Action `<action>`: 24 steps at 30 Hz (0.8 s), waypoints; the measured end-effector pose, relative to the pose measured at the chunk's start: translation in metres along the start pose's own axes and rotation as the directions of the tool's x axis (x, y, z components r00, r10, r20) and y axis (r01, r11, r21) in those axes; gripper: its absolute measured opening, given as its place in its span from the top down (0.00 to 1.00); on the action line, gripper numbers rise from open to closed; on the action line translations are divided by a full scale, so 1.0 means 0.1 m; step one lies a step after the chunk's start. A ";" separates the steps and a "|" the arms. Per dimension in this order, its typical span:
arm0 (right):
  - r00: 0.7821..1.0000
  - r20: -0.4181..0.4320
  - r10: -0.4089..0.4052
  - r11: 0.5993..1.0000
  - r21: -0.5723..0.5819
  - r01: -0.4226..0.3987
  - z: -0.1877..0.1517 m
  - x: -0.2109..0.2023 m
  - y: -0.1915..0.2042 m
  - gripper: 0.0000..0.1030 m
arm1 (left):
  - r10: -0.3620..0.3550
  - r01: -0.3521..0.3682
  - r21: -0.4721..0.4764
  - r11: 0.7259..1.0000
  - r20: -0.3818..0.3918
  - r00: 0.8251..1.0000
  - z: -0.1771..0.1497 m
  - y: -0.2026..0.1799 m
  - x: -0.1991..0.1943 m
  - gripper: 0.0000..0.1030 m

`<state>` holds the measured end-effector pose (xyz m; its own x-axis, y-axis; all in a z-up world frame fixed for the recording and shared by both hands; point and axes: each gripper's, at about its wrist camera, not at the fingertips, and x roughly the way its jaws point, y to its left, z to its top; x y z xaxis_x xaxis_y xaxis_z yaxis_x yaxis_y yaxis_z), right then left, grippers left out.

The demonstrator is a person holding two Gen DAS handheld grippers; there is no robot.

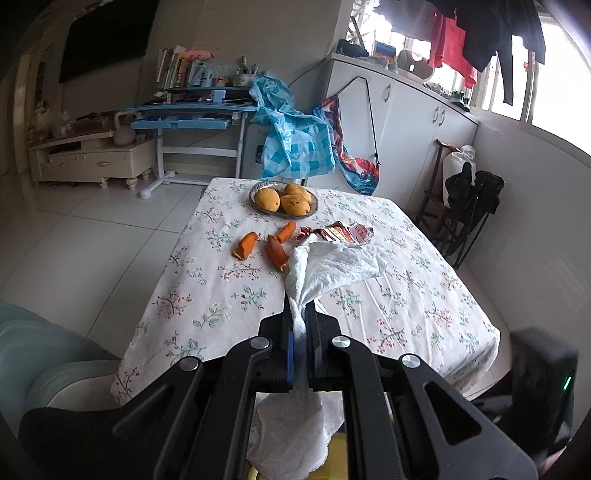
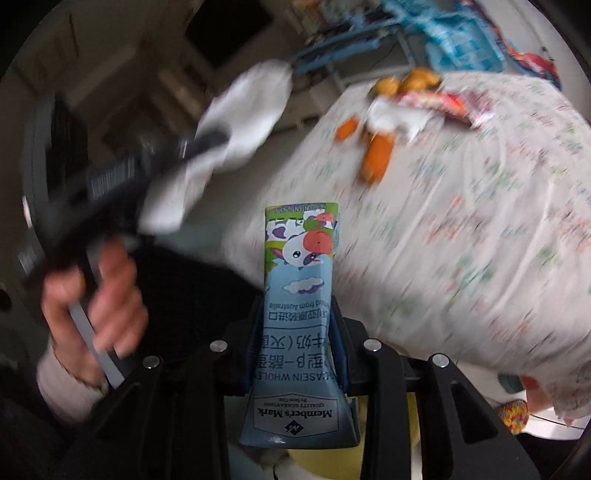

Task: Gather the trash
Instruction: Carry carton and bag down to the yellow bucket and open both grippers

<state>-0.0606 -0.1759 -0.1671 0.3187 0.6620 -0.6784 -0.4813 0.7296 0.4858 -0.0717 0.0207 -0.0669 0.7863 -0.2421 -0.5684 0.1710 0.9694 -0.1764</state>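
Where tiles (image 1: 110,236) gleam, floral tablecloth (image 1: 229,295) beneath mango plate (image 1: 255,195).

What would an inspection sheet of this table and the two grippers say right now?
Surface: table under a floral cloth, wrinkled.
Job's things: three orange peels and a torn red wrapper lie on the cloth; white tissue and milk carton are already picked up.
Clutter: dish of mangoes at the far end.
Grippers: left gripper shut on the tissue; right gripper shut on the carton, squeezing it.
Cables: a black cord hangs on the white cabinet.
Surroundings: blue desk with books, checked bag, laundry at the window, tiled floor.
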 end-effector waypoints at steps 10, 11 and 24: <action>0.976 -0.185 -0.116 0.987 -0.127 0.093 -0.26 0.39 0.17 0.48 | -0.016 0.019 0.036 0.999 -0.064 0.998 -0.19 -0.13 -0.04 0.94; 0.980 -0.159 -0.124 0.988 -0.114 0.106 -0.24 0.34 0.15 0.46 | -0.017 0.020 0.042 0.999 -0.076 0.997 -0.22 -0.14 -0.03 0.94; 0.946 0.201 -0.256 0.937 0.293 0.191 -0.01 -0.43 -0.61 0.32 | -0.008 0.049 0.158 0.986 -0.249 0.969 -0.57 -0.40 0.06 0.94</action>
<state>-0.0453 -0.2492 -0.1682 0.5886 0.4737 -0.6552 -0.1506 0.8604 0.4868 -0.1075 -0.0219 -0.1096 0.6126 -0.2525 -0.7490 0.3009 0.9508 -0.0745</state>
